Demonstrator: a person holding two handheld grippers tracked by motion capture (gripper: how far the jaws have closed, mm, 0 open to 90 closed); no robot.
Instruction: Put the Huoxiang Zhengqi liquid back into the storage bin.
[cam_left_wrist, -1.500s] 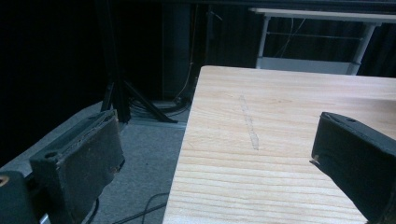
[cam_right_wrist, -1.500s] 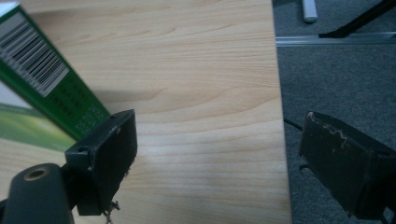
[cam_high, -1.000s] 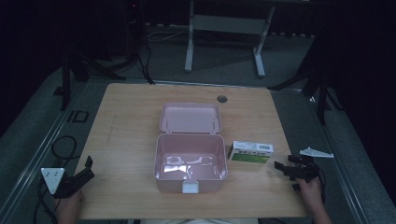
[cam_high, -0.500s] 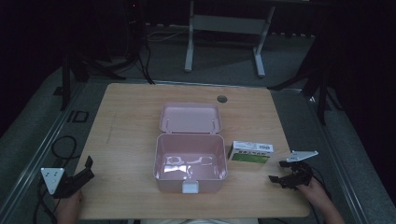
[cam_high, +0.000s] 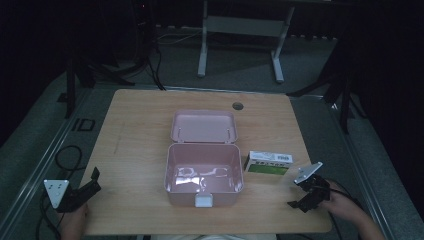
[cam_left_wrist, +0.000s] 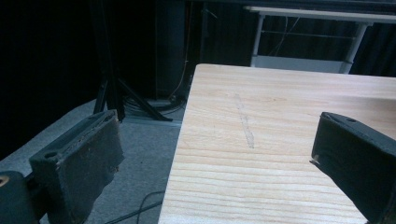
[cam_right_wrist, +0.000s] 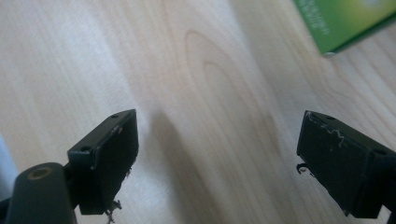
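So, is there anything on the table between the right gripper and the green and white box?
No. In the high view, bare wood lies between the right gripper and the green and white box; the right gripper view shows the same.

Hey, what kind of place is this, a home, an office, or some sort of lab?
Probably a lab or recording studio, not a home: one wooden table in a dark room, cables on grey carpet, black stands around it, and another desk frame behind.

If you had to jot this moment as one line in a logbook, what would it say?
right gripper: open, empty, near green-and-white box | left gripper: open, at table corner | pink case: lid open
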